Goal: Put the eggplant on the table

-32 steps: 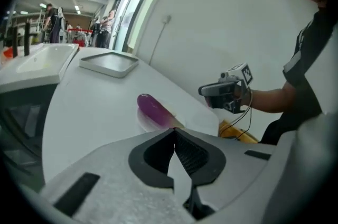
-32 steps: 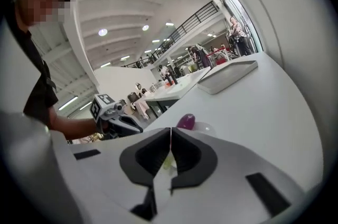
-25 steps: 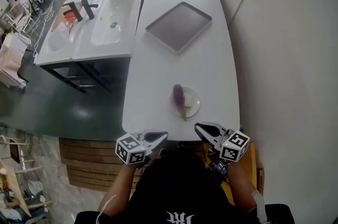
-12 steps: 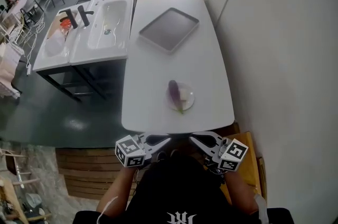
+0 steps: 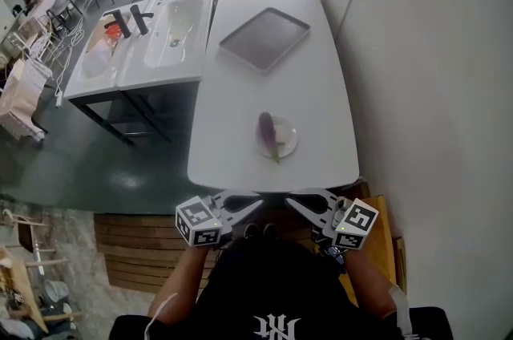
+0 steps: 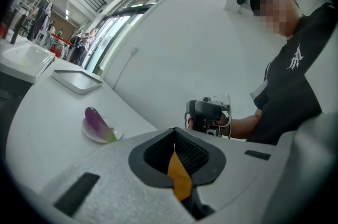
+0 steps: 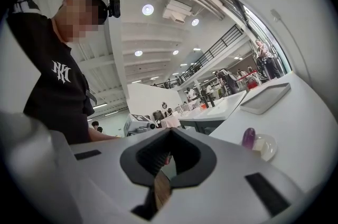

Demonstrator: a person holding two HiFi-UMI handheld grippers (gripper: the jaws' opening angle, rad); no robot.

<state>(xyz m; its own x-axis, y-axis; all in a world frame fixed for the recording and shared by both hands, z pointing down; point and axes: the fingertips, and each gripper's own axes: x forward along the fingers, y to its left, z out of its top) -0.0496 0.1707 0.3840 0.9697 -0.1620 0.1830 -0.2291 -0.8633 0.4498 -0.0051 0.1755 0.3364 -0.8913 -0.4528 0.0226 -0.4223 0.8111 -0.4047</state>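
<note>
Task at start: eggplant (image 5: pixel 267 127) on plate (image 5: pixel 288 146), near end of table (image 5: pixel 264 82). Left gripper (image 5: pixel 256 203) and right gripper (image 5: pixel 291 201) pressed together, empty, before near edge. Requires pick and placement.

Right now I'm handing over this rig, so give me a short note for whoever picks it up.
Left gripper: fingers shut, empty, held just off the near edge of the table.
Right gripper: same, shut and empty.
Eggplant lies on the small plate near this end of the table; grey tray sits farther along.
Done: nothing yet.
To do: grasp the eggplant, lift it off the plate, set it on bare tabletop.
</note>
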